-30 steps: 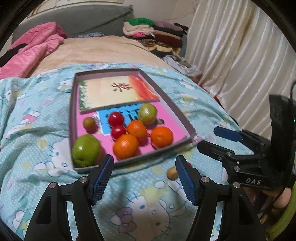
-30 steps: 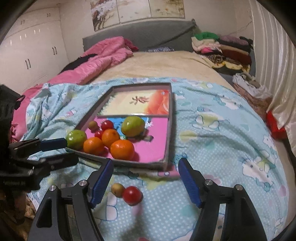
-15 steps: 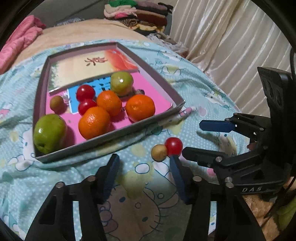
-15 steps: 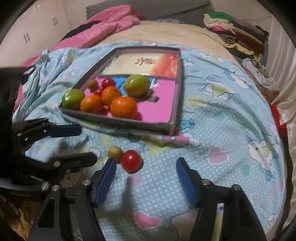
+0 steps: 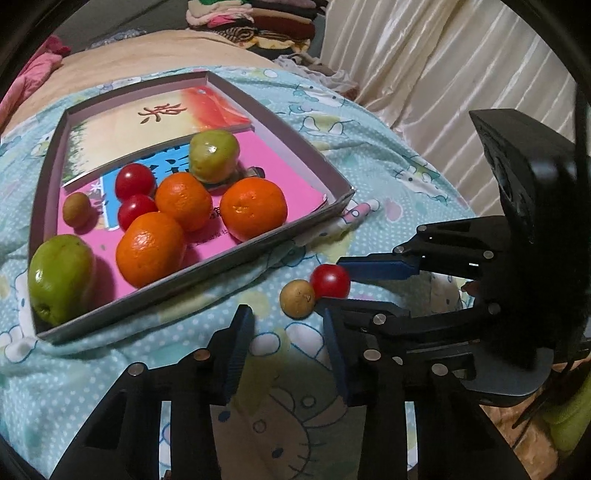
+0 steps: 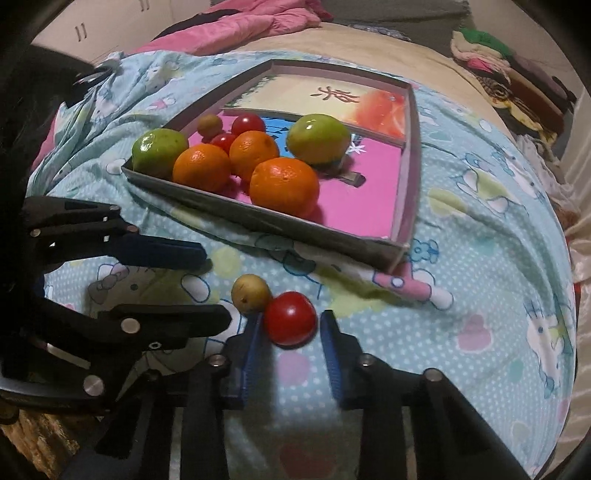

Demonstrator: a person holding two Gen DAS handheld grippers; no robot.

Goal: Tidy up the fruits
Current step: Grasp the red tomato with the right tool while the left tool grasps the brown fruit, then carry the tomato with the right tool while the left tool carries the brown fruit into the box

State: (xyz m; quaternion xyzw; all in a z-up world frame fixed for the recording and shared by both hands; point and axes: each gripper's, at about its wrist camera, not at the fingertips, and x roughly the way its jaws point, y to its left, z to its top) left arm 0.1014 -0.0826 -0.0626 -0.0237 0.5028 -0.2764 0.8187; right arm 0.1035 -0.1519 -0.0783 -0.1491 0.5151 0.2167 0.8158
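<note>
Right gripper [image 6: 290,334]: bottom centre of its own view, jaws just narrowed around the red tomato [image 6: 290,318], which sits between the blue pads; whether they press on it cannot be told
Left gripper [image 5: 286,343]: bottom centre of its view, jaws just narrowed with only bedsheet [image 5: 66,387] between them, still a gap
Loose fruit: the tomato and the small tan fruit [image 6: 250,293] touch on the sheet; both round, no clear long axis
Since a second ago: both grippers have dropped closer to the sheet; the loose pair looms larger; tray fruit unmoved
Tray [image 5: 317,162]: upper left in left view, long side running away; holds three oranges [image 5: 150,248], two green fruits [image 5: 61,278], two tomatoes, one tan fruit
In the way: the tan fruit sits against the right gripper's left pad
Far: folded clothes [image 5: 255,18], curtain [image 5: 443,66]
</note>
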